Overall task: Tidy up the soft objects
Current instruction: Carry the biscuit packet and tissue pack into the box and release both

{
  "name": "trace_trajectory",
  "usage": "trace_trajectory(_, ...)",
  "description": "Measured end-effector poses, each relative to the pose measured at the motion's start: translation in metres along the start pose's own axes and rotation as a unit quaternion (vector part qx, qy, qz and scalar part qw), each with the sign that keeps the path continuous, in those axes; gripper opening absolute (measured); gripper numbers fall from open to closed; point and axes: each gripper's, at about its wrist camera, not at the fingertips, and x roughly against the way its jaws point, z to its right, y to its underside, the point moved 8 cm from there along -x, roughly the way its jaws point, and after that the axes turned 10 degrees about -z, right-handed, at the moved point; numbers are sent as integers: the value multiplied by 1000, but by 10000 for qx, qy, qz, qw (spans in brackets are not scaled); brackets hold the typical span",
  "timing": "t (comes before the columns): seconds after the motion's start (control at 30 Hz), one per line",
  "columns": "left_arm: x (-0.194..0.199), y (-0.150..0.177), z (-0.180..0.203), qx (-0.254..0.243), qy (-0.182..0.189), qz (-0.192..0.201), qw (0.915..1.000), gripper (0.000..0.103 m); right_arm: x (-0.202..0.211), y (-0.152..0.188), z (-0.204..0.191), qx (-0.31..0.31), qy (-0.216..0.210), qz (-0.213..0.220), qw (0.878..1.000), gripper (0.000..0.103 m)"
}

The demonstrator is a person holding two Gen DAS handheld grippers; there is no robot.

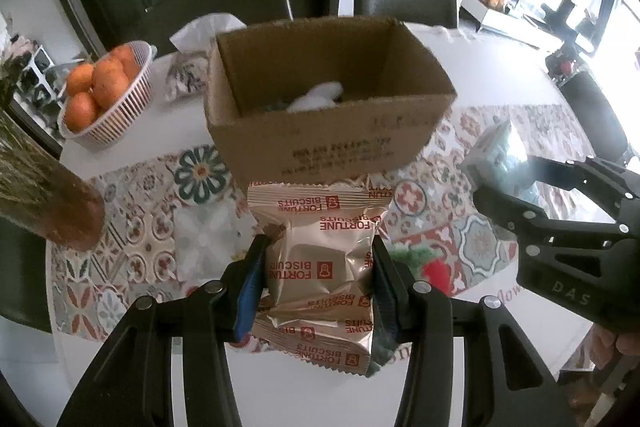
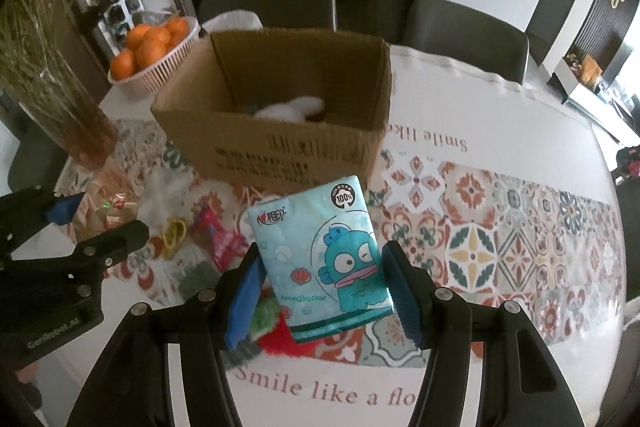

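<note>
A gold biscuit packet (image 1: 316, 267) is clenched between the pads of the left claw (image 1: 318, 279), and a blue tissue pack (image 2: 320, 259) is clamped in the right claw (image 2: 322, 275); both are carried clear of the patterned tabletop (image 2: 520, 247). The open cardboard box (image 1: 328, 107) stands directly ahead of both claws and beyond the held items, with something white already seen on its floor. From the left wrist view the box mouth is centred above the biscuit packet, while from the right wrist view it lies ahead and somewhat to the left of the tissue pack, so the left claw is judged to be the better lined up. The long side of the box runs across both views, giving a wide target. The near wall must be cleared before either item can be dropped inside. More small items (image 2: 200, 239) are left scattered on the tabletop between the claws.
</note>
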Motion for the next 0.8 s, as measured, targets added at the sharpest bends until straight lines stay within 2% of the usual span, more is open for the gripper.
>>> trace_trajectory(0.5,27,-49,-22,100,28,411,9991,48,22,-64,-3,-87,-236,447,9987,60)
trace_trajectory(0.8,30,-87,-32,62,-37,602,9982,48,15,-102,2,-217,-412,518,9976,60)
